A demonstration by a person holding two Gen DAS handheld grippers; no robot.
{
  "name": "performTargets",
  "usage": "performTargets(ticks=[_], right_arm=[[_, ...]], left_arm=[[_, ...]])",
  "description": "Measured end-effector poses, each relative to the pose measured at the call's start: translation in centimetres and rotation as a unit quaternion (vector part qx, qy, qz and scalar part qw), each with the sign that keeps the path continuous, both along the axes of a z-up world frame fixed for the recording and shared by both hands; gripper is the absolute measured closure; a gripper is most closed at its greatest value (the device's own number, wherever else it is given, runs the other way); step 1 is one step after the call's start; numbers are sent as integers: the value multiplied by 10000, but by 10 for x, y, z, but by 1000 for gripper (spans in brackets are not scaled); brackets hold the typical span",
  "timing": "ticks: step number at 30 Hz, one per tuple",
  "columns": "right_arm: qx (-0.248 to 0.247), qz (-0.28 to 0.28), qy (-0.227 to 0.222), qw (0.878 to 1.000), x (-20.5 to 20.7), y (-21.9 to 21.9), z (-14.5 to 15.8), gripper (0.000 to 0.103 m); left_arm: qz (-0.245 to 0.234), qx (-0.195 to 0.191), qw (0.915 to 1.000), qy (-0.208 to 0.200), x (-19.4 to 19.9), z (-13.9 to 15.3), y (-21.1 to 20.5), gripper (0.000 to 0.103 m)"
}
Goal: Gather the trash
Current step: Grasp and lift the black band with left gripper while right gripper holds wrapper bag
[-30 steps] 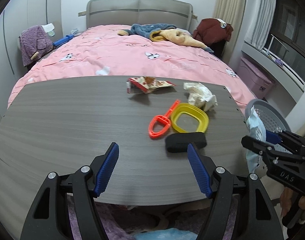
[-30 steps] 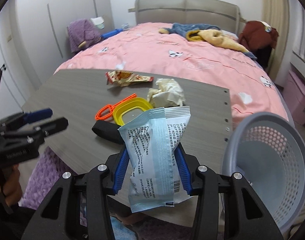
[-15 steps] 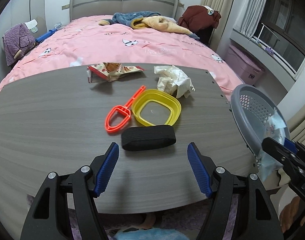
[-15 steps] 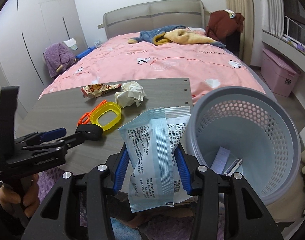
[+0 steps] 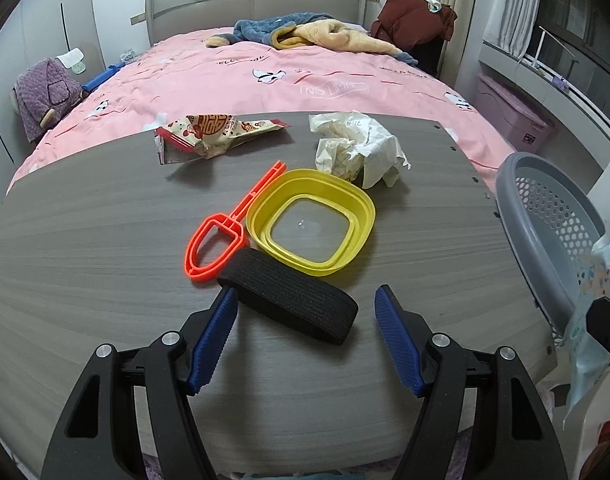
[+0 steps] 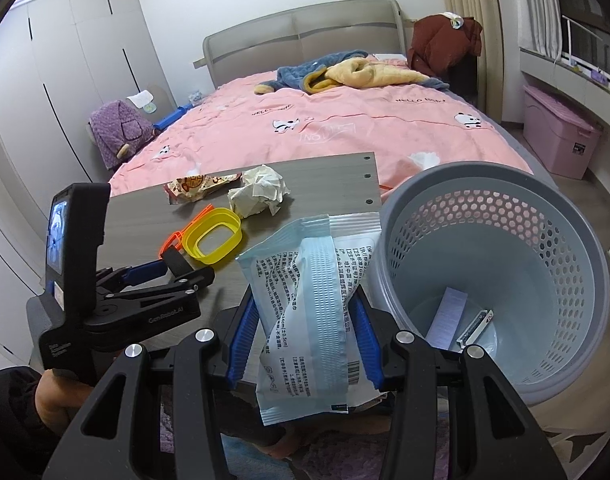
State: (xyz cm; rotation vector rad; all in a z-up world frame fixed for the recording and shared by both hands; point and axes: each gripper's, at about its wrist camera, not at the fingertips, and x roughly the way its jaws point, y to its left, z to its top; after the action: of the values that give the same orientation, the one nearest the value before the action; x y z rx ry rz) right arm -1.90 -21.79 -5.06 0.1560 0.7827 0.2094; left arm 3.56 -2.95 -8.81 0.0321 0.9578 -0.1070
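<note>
Right tongs (image 6: 305,328) clamp the blue packet (image 6: 309,312) beside the basket (image 6: 585,280), scraps already inside; left tongs (image 5: 305,336) gape; wrapper (image 5: 217,132) and crumpled paper (image 5: 357,152) wait upper worktop (image 5: 85,260).

A grey wood-grain table (image 5: 85,248) stands at the foot of a bed. Near its far edge lies a crumpled red-and-cream snack wrapper (image 5: 221,134), and well to the right of it, towards the far right corner, a ball of crumpled white paper (image 5: 357,150). Around the middle sits a yellow square plastic container (image 5: 311,226), just in front of the paper. An orange plastic scoop (image 5: 221,240) lies touching the container's left side, its handle pointing towards the far edge. A black oblong case (image 5: 289,296) lies nearest the near edge, against the scoop and the container.
</note>
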Motion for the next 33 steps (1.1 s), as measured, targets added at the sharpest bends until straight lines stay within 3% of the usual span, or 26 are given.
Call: performTargets(ticks=[7, 15, 17, 33], right_arm=[[26, -5, 36, 10000, 2, 1, -1, 58], [-40, -23, 26, 10000, 2, 4, -1, 58], [-58, -29, 25, 10000, 1, 6, -1, 58], [-193, -31, -98, 9998, -11, 17, 9, 58]], left_arm=[[0, -105, 9999, 53, 3, -4, 7, 35], [-67, -255, 9996, 100, -1, -3, 13, 72], [-78, -297, 9995, 88, -4, 0, 16, 77], [-8, -450, 9980, -453, -32, 41, 49, 85]])
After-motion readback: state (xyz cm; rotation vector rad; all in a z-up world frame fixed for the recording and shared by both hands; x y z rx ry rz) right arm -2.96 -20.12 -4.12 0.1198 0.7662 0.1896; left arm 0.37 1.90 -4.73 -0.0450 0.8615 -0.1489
